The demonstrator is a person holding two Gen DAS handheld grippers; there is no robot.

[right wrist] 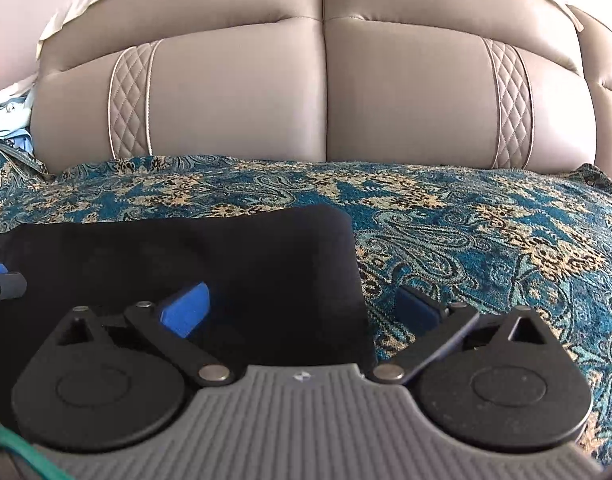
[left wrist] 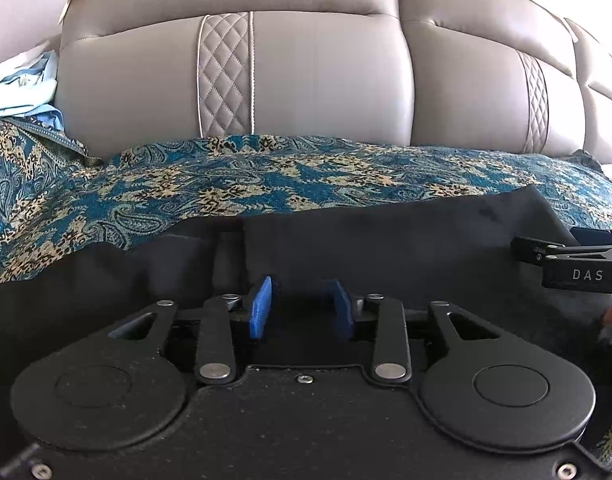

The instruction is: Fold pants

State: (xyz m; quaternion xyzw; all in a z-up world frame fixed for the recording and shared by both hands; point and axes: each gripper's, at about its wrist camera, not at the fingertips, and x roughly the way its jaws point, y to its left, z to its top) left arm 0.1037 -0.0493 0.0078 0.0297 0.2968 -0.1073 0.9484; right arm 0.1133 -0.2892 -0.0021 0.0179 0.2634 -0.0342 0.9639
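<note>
The black pants [left wrist: 386, 248] lie flat on a blue paisley bedspread [left wrist: 225, 184]. My left gripper [left wrist: 301, 308] sits low over the pants with its blue pads [left wrist: 261, 308] partly apart and dark cloth between them. In the right wrist view the pants [right wrist: 225, 264] end in a straight right edge. My right gripper [right wrist: 301, 308] is wide open over that edge, with its left pad [right wrist: 185, 310] over the cloth and its right pad [right wrist: 418, 304] over the bedspread [right wrist: 486, 240]. The right gripper also shows at the far right of the left wrist view [left wrist: 578, 260].
A padded beige headboard [left wrist: 306, 80] rises behind the bed and also shows in the right wrist view [right wrist: 326, 96]. Light blue crumpled clothes [left wrist: 21, 88] lie at the far left. A green cable [right wrist: 21, 452] runs at the lower left of the right wrist view.
</note>
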